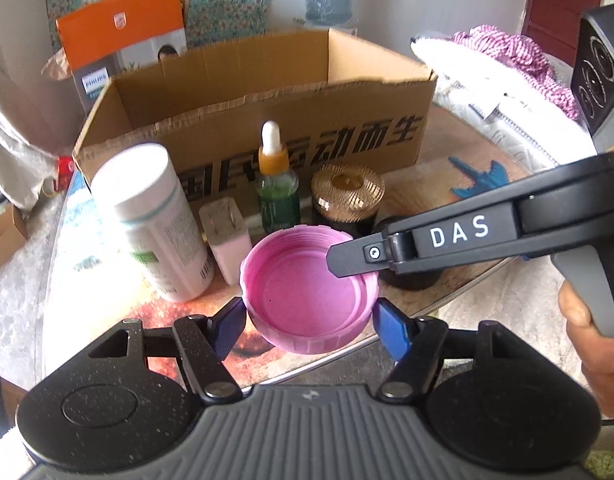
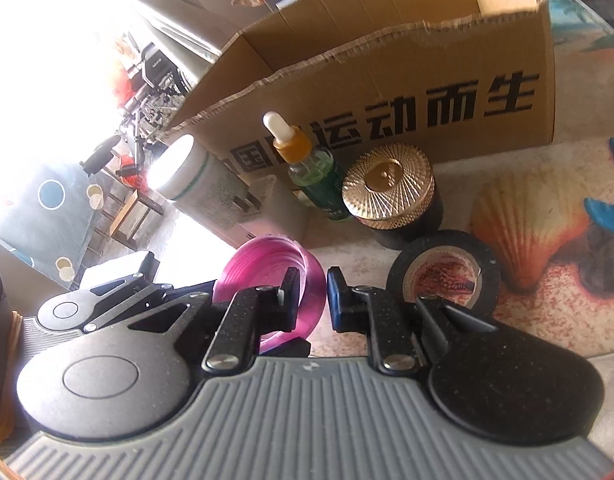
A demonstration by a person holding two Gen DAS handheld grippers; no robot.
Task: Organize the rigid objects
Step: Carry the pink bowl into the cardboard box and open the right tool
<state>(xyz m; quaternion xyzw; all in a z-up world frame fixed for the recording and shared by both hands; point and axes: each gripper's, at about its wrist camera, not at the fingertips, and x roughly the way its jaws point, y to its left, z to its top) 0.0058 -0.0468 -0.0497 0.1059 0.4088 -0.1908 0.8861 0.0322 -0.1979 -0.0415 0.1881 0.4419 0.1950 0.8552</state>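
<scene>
A pink plastic lid, hollow side up, sits between the blue pads of my left gripper, which press on its opposite sides. My right gripper reaches in from the right and is shut on the lid's far right rim. In the right wrist view the lid's pink wall is pinched between the fingers of the right gripper. Behind the lid stand a white bottle, a small white plug block, a green dropper bottle and a dark jar with a gold lid.
An open cardboard box with black lettering stands behind the row of objects. A black tape roll lies right of the lid. The table top shows a shell picture. Bedding lies at the far right. A person's hand holds the right gripper's handle.
</scene>
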